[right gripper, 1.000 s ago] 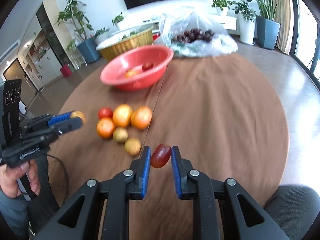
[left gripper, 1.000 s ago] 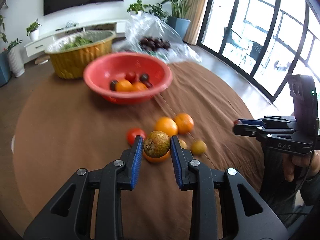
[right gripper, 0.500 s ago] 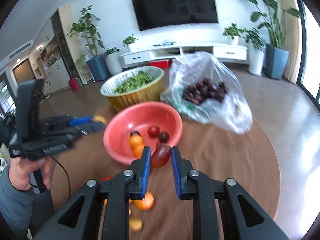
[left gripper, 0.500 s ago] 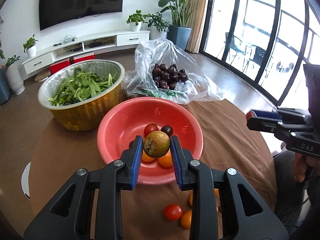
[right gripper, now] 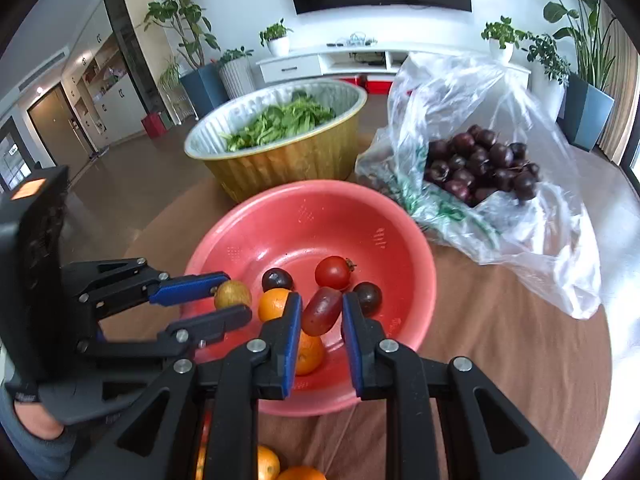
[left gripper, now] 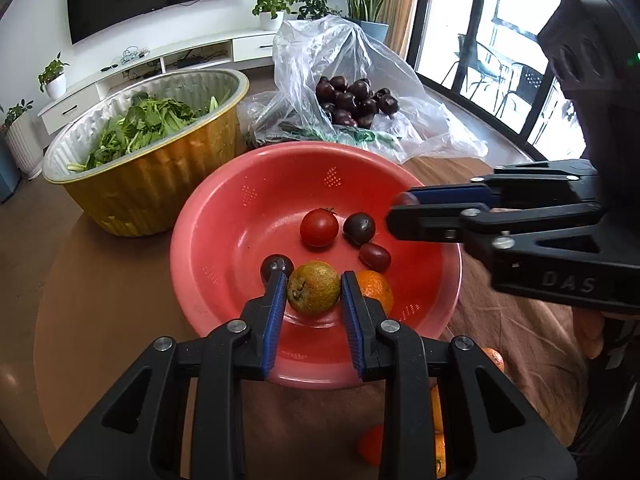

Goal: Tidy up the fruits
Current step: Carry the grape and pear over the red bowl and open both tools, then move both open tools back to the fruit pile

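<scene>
Left gripper (left gripper: 313,295) clamps a rough, green-brown fruit (left gripper: 313,288); right gripper (right gripper: 321,312) clamps a glossy red grape (right gripper: 321,311) over the bowl (right gripper: 416,252).

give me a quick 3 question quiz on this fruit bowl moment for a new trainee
1. True or false: the left gripper is shut on a brownish-green fruit over the red bowl.
2. What does the right gripper hold? A) an orange B) an oblong red fruit C) a leaf of greens
3. Fill in: the gold basin behind the red bowl holds leafy ____.

Key:
1. True; the fruit sits between both blue pads.
2. B, the oblong red fruit, held above the bowl.
3. greens
</scene>
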Action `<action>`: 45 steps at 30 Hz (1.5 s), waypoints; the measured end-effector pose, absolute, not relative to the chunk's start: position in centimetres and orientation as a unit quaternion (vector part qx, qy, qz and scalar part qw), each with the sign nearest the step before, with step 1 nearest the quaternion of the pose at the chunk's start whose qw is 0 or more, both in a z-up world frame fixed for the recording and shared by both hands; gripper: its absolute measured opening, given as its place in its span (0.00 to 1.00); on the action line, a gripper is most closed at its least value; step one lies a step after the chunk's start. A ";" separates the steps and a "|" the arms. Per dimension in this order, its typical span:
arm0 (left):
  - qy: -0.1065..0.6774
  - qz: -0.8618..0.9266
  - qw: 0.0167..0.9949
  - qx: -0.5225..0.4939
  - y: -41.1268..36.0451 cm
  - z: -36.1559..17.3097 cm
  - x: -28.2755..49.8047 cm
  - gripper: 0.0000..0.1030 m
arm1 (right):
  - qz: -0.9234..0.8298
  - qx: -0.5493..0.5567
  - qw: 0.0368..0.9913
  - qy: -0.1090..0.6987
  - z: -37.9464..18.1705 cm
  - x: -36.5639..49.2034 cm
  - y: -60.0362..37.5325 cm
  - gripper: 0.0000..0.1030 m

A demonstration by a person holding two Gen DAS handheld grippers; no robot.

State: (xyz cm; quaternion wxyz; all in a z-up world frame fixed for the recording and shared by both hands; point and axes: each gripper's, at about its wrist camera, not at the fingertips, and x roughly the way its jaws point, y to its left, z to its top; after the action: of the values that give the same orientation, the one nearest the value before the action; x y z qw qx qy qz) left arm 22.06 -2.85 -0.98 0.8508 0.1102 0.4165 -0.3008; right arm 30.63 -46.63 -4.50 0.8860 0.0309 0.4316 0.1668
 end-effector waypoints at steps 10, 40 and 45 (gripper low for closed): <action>0.431 -0.299 0.843 0.123 -3.6 -2.7 22.2 0.25 | 0.161 0.003 0.875 0.457 -6.9 32.2 -45.3 0.22; 0.400 -0.299 0.863 0.079 -1.6 -0.4 20.2 0.84 | 0.147 0.068 0.887 0.432 -4.6 26.2 -49.6 0.59; 0.386 -0.294 0.871 0.078 -1.4 0.2 18.2 0.96 | 0.144 0.099 0.880 0.441 -5.9 22.4 -51.3 0.63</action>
State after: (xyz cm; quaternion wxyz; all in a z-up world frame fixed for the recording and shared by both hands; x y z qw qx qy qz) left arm 18.16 -1.37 0.16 0.8708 0.0782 0.3861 -0.2943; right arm 22.36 -51.26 -5.88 0.8802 0.0994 0.4412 0.1436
